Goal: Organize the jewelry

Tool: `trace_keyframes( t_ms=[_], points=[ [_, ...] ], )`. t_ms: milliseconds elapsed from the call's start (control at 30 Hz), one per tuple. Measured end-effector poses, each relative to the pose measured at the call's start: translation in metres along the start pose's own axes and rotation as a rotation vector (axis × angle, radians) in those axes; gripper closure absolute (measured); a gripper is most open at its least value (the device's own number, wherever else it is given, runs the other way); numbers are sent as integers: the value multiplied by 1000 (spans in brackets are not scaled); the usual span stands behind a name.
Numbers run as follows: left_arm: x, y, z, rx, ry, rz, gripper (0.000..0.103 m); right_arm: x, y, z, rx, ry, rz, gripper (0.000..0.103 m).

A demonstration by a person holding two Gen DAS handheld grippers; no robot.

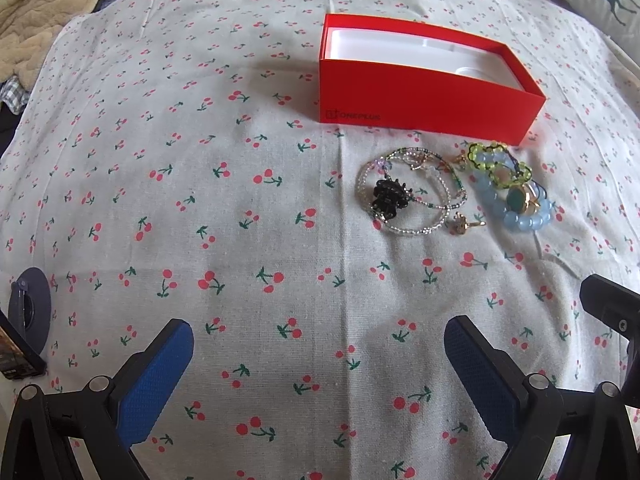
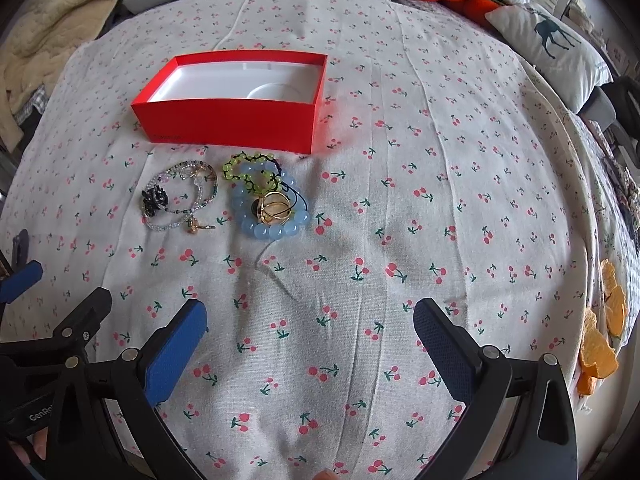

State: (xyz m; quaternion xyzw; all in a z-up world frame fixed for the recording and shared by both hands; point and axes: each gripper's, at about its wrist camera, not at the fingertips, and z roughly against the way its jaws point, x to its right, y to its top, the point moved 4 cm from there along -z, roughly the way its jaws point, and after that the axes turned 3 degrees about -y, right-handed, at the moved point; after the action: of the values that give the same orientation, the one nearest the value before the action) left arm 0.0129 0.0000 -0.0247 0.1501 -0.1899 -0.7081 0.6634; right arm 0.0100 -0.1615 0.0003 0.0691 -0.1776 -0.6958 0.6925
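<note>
Both grippers, left (image 1: 318, 364) and right (image 2: 310, 344), hover with jaws spread wide and empty; tangled beaded bracelets (image 2: 264, 200) beside open red cardboard box (image 2: 228, 120) risk snagging together on soft cherry-print bedsheet (image 2: 440, 240).

The lettering on the red box (image 2: 228, 124) is too faint to read in the right wrist view. At nine o'clock in the left wrist view, a dark flat object (image 1: 18, 346) (phone or book, unclear) is cut by the edge. The ring (image 1: 466, 224) beside the clear bead strands (image 1: 404, 200) is too small to make out. At three o'clock, orange shapes (image 2: 602, 332) run off-frame.
</note>
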Motion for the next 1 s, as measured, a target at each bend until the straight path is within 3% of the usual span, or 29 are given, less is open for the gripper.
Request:
trace_keyframes(
  t_ms=[633,1000],
  points=[
    [-5,2,0,10,8,9,0,1,0,0,4,-3,-4,0],
    [-6,9,8,41,18,24,0,5,10,17,61,-17,-1,0]
  ],
)
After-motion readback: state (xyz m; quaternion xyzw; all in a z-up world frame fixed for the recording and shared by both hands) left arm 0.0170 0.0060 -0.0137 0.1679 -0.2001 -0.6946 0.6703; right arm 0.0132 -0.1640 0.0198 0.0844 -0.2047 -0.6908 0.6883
